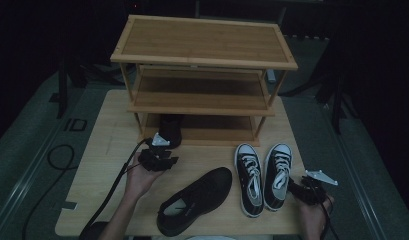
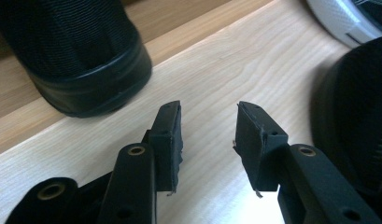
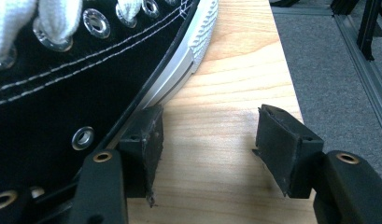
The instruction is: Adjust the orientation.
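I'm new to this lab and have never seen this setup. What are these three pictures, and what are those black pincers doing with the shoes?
A person holds a two-jaw gripper in each hand. The high view looks down on the table; the other two come from cameras riding on each gripper. A wooden shoe rack stands there, with one black shoe on its bottom shelf. In front lie another black shoe and a pair of black-and-white sneakers. The left gripper is open near the shelved shoe; the right gripper is open beside a sneaker. Nothing is held.
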Demonstrator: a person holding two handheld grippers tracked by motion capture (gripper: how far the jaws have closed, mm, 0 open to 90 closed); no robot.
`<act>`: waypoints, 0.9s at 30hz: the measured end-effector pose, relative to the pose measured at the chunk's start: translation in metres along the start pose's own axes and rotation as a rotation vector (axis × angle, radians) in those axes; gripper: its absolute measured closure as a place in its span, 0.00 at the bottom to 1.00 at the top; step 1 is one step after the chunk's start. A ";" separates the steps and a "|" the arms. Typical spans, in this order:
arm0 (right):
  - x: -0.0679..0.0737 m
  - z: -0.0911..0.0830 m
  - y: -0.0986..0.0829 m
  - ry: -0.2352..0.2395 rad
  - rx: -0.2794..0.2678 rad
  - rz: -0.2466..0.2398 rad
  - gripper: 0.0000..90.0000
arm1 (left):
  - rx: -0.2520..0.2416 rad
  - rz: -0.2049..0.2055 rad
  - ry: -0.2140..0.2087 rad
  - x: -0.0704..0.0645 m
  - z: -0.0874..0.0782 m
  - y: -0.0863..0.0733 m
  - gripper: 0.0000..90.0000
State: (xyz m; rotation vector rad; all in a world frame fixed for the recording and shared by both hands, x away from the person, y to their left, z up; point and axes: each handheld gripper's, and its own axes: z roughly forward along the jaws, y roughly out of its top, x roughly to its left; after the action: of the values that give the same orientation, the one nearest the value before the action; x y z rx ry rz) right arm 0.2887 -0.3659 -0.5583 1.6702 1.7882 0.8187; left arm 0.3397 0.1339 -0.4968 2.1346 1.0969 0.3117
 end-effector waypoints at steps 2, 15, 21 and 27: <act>0.000 0.000 0.000 0.000 0.000 0.000 0.45 | -0.004 0.014 -0.020 -0.004 -0.007 0.001 0.67; 0.000 0.000 0.000 0.000 0.000 0.000 0.45 | 0.022 0.056 -0.086 -0.016 -0.030 0.001 0.66; 0.000 0.000 0.000 -0.001 0.001 0.000 0.45 | 0.034 0.080 -0.136 -0.020 -0.037 0.001 0.66; 0.000 0.000 0.000 -0.001 0.001 0.000 0.45 | 0.046 0.106 -0.182 -0.028 -0.044 0.002 0.66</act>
State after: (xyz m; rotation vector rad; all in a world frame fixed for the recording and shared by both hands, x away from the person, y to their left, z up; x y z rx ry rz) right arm 0.2887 -0.3658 -0.5583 1.6704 1.7880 0.8170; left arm 0.3022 0.1325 -0.4610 2.2175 0.8970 0.1391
